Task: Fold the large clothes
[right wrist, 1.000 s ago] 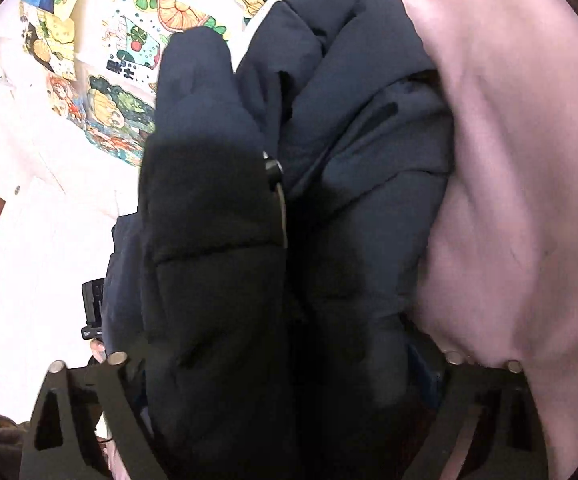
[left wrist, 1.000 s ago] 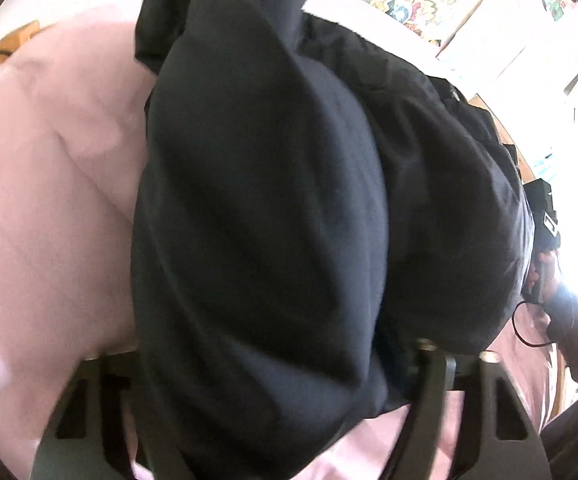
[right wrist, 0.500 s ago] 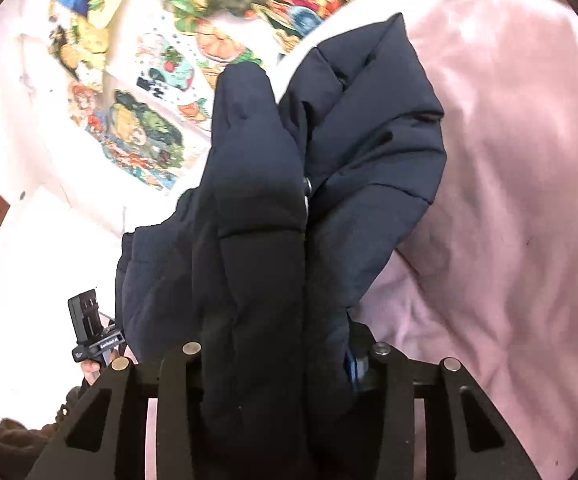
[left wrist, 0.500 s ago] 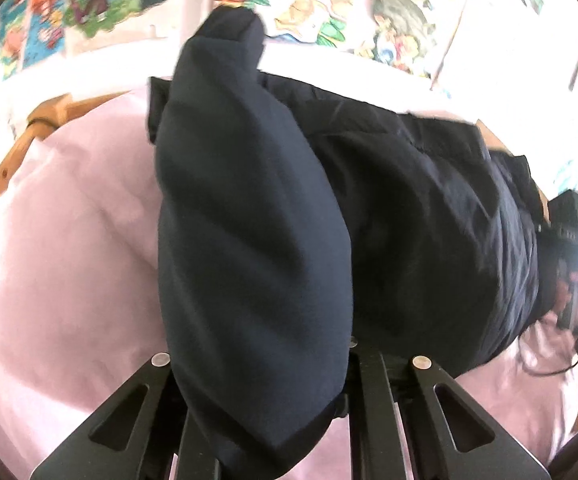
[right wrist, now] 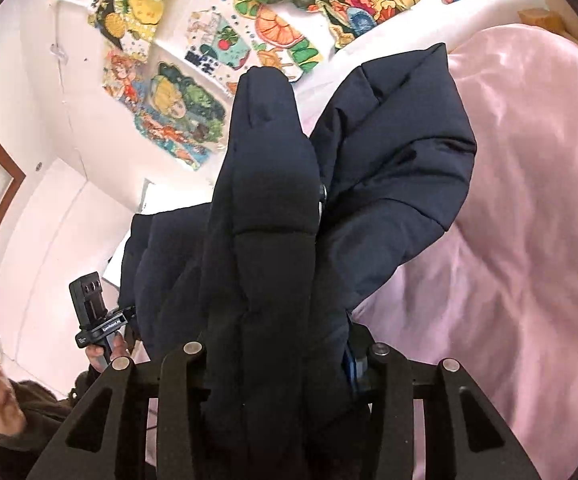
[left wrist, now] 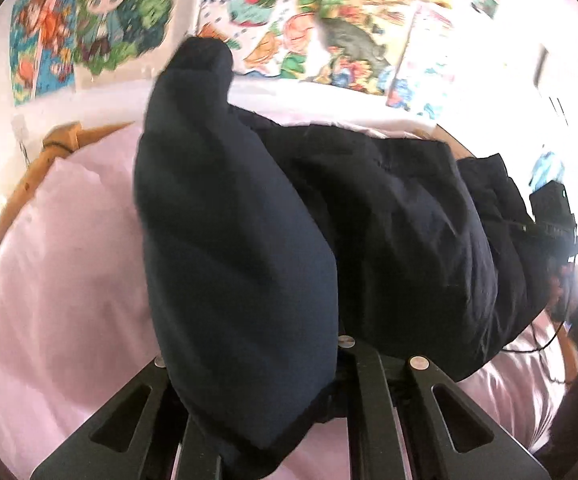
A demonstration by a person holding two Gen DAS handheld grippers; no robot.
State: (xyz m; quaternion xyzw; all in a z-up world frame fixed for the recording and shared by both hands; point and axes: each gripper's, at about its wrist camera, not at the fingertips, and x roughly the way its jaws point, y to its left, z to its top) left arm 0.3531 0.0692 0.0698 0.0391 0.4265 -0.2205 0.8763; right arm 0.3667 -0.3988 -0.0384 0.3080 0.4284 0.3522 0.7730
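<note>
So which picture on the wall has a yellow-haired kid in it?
The yellow-haired child poster, beside the orange-haired figure picture in the left wrist view. The other posters, like the dark animal picture, have no yellow hair.

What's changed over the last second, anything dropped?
Nothing dropped. Both claws tilted up, lifting the jacket: posters now fill the top of both views and less pink bedding shows. The left claw and right claw stay clamped on it.
</note>
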